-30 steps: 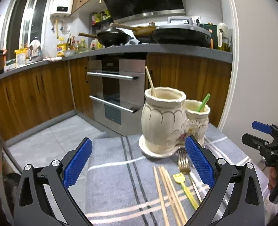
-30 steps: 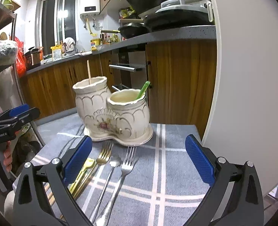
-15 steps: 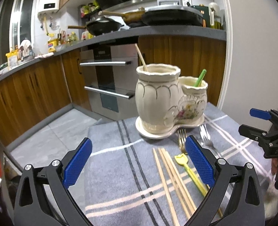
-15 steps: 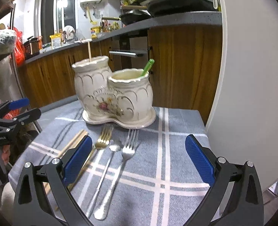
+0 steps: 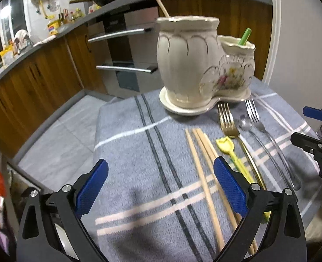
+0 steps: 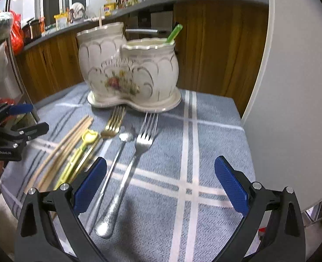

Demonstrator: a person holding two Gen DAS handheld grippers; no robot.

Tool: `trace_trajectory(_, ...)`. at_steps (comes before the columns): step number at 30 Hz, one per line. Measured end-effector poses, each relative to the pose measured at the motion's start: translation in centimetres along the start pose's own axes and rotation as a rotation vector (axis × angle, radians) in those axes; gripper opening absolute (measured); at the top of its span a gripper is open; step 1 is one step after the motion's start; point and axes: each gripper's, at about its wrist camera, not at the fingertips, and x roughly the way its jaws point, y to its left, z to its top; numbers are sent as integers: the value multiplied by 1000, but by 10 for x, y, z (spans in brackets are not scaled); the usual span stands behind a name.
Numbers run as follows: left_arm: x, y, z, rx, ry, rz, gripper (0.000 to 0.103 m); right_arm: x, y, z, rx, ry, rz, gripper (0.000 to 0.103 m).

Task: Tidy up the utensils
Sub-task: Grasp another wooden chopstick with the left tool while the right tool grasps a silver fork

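A cream double-pot ceramic utensil holder (image 5: 196, 65) (image 6: 128, 72) stands at the far side of a grey striped cloth (image 5: 143, 159) (image 6: 189, 152). Its tall pot holds a wooden chopstick (image 5: 161, 3), its low pot a green stick (image 5: 244, 36) (image 6: 174, 33). On the cloth lie wooden chopsticks (image 5: 202, 170) (image 6: 60, 150), a yellow spoon (image 5: 233, 155) (image 6: 78, 152), a gold fork (image 5: 231, 128) (image 6: 110, 126), a silver spoon (image 5: 248, 126) (image 6: 117, 150) and a silver fork (image 5: 257, 120) (image 6: 134, 159). My left gripper (image 5: 161, 185) is open above the chopsticks' near ends. My right gripper (image 6: 161, 183) is open above the silver fork's handle.
Wooden kitchen cabinets and an oven (image 5: 121, 50) stand behind the table, under a dark counter with pans. A white wall (image 6: 292, 87) rises at the table's right. The cloth's left edge drops to a tiled floor (image 5: 62, 135). A red bag (image 6: 15, 35) hangs at left.
Both grippers have moved forward and tilted down toward the cloth. The holder and the utensils now look larger and closer. Both stay open.
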Motion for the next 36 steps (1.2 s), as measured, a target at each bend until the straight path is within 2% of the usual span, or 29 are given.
trace_trajectory(4,4,-3,-6,21,42,-14,95,7,-2,-1,10,36,9,97)
trace_trajectory(6,6,-6,-7,35,52,-17,95,10,-1,2,16,53,25,92)
trace_trajectory(9,7,-10,-9,46,66,-17,94,18,4,6,6,91,29,75)
trace_trajectory(11,8,-13,-10,53,79,-27,89,22,8,8,3,113,36,58)
trace_trajectory(14,11,-16,-12,66,104,-41,82,27,12,10,13,147,64,46)
trace_trajectory(19,15,-21,-14,77,146,-66,64,32,17,11,30,188,89,31)
trace_trajectory(23,20,-20,-14,57,170,-80,63,37,19,13,28,203,86,30)
trace_trajectory(30,26,-22,-6,39,179,-112,48,43,24,18,22,213,84,28)
trace_trajectory(32,28,-21,-5,31,171,-112,44,44,24,19,24,210,74,17)
trace_trajectory(34,29,-22,-4,38,163,-111,36,45,25,20,17,208,78,11)
trace_trajectory(36,30,-22,-3,49,152,-107,29,43,26,19,10,200,82,11)
